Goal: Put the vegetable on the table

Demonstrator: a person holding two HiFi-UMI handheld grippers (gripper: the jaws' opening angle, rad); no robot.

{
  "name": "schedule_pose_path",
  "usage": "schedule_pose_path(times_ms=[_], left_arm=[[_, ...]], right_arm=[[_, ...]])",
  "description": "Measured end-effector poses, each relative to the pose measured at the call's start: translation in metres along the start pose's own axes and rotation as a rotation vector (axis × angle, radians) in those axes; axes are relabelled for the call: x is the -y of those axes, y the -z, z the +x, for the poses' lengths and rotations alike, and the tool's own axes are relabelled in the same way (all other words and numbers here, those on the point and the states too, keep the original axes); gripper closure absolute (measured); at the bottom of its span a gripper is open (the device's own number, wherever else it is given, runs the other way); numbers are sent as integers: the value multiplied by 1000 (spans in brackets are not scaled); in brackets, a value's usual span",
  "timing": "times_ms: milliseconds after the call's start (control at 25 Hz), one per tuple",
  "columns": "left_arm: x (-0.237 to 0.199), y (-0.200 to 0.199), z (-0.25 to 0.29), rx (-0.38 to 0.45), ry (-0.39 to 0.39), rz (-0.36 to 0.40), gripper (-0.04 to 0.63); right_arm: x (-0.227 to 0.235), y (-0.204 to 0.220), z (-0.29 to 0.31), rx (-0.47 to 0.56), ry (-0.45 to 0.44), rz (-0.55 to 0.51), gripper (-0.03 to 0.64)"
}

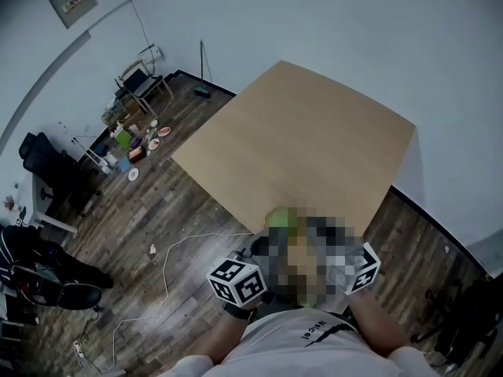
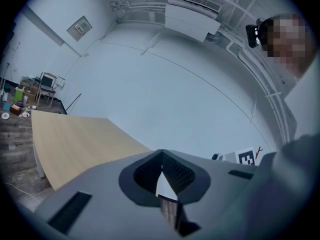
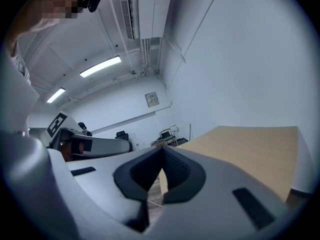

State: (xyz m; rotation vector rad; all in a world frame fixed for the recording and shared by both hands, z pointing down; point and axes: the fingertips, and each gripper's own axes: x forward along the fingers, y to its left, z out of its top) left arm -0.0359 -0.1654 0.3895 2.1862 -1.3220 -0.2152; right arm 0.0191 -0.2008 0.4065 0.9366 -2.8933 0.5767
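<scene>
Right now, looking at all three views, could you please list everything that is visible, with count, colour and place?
table: one, light wood, centre
green thing: one, green, at the table's near edge, partly blurred, kind unclear
floor: dark wood planks, left of the table
cable: one, white, on the floor
office chair: one, black, far left
small things: several, mixed colours, on the floor by the wall
air conditioner: one, white, high on the wall
left gripper: one, grey, jaws shut, empty
right gripper: one, grey, jaws shut, empty
</scene>
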Motion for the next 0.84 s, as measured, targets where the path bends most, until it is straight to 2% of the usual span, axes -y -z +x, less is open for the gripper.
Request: schedule_pose_path(times_ms=[840], left_arm=[[-2,14,-12,-28,-40,26,583]], right_arm=[[-6,16,-9,4,16,15,603]])
